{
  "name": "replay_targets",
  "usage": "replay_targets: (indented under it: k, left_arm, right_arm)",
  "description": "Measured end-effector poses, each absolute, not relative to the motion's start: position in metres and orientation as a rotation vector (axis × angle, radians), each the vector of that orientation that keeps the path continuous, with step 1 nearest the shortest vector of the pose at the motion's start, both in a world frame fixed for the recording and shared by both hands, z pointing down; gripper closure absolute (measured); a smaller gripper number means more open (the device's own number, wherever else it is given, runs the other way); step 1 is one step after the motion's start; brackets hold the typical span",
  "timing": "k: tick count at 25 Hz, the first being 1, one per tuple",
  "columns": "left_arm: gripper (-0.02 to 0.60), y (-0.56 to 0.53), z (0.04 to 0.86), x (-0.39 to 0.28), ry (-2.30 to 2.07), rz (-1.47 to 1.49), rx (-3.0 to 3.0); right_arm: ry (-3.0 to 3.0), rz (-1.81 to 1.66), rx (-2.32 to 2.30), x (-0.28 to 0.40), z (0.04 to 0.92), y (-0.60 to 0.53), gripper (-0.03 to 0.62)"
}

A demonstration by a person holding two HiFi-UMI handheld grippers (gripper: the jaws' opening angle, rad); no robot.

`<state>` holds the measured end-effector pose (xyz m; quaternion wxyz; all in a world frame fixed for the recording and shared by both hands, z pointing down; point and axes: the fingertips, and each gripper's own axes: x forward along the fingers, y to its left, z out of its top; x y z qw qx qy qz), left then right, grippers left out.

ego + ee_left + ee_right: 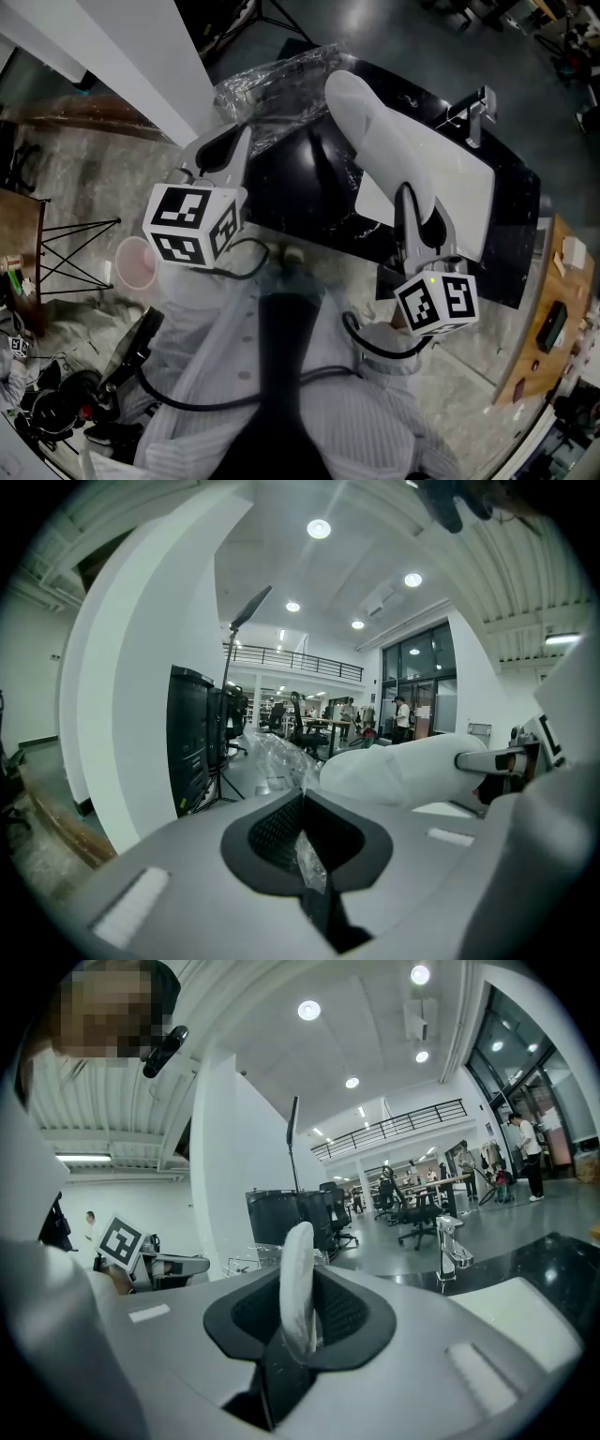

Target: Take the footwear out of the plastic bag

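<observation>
A long white slipper [412, 155] lies out over the black counter, and my right gripper [412, 202] is shut on its near edge. In the right gripper view the slipper's white rim [298, 1279] stands upright between the pads of the right gripper [300, 1309]. The slipper's far end reaches the crumpled clear plastic bag [272, 80]; I cannot tell whether that tip is still inside. My left gripper [239, 141] is shut on the bag's film. A pinch of clear plastic bag [309, 860] sits in the left gripper [305, 844], with the slipper [403, 766] to its right.
A black counter [511, 202] with a round basin [309, 187] and a chrome faucet [476, 111] lies under both grippers. A white pillar [141, 56] stands at the left. A pink cup [136, 262] is at the left and a wooden shelf [548, 319] at the right.
</observation>
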<state>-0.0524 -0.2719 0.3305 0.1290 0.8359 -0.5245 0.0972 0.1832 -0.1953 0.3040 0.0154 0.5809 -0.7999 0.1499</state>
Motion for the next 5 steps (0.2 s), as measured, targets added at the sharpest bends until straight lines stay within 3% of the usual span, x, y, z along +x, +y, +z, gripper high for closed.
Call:
replay_targets:
  k: [5]
  left_arm:
    - [0.581, -0.2705, 0.3324, -0.0501, -1.513, 0.294, 2.435]
  right_arm:
    - [-2.491, 0.473, 1.806, 0.1826, 0.3041, -0.1943, 0.505]
